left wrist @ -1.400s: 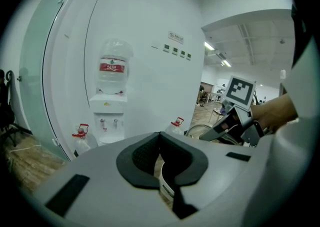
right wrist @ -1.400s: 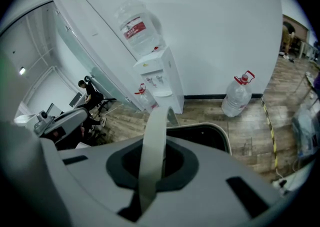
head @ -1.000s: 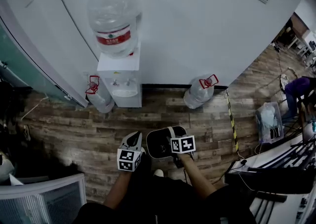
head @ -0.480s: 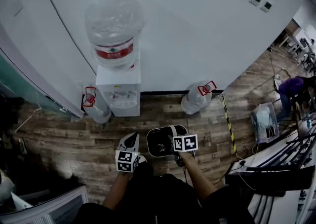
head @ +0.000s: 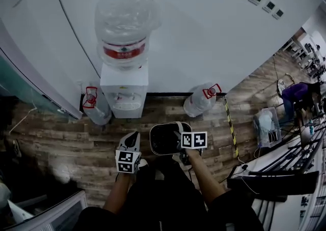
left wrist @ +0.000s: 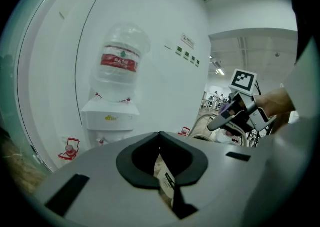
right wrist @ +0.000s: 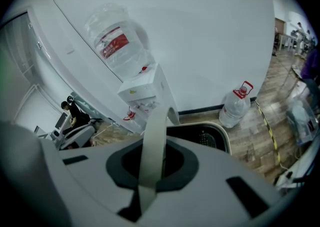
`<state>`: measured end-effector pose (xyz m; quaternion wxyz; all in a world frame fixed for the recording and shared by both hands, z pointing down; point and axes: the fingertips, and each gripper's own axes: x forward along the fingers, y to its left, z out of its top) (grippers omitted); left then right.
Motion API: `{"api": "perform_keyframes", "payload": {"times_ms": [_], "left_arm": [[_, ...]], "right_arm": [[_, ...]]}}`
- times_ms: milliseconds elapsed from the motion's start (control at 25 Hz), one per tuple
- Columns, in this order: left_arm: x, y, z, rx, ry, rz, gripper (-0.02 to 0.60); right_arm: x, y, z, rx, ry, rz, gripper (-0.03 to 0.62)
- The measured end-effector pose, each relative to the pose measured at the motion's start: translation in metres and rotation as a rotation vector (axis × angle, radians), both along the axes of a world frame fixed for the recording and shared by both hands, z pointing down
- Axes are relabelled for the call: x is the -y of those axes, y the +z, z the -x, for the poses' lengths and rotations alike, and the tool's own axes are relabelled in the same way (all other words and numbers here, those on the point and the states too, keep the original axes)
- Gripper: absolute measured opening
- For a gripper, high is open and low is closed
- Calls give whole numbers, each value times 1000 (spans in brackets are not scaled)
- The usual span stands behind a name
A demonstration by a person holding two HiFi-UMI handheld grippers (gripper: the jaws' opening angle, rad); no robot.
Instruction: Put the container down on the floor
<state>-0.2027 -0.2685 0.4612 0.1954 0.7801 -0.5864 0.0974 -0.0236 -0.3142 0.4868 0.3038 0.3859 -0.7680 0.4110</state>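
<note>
Nearest, the right gripper [head: 183,142] is clamped on the white handle [right wrist: 152,146] of the black container [head: 164,141], which hangs above the wooden floor [head: 61,138]. The left gripper [head: 133,138], jaws together, carries nothing. Beyond stands the water dispenser [head: 125,90]. Lowering and letting go look yet to be done.

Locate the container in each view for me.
Head view: container at centre, by the right gripper.
Left gripper view: container right of centre, only its rim.
Right gripper view: container lower centre, handle in the shut jaws.
Shared landmark: water dispenser.
</note>
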Motion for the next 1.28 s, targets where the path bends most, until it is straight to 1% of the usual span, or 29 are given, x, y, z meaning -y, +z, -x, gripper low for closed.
{"api": "perform_keyframes", "payload": {"times_ms": [280,560,760,840,1000,1280], "left_arm": [[1,-5,20,-23,-29,-12,14],[3,-7,35,-38,-68,-18,14],[12,-3,33,-44,-60,-15,14],[18,-4,30,-35,-50,-11,14],[34,-6,21,8,-13,-19,14],[69,-2,7,17,18,-3,14]], "right_arm": [[10,-6,13,33,50,8,12],[20,-13,22,12,15,-2,12],[29,-10,21,9,19,-6,12],[32,-9,20,6,19,-10,12],[45,-5,17,0,15,-15,12],[79,9,12,19,35,9,12]]}}
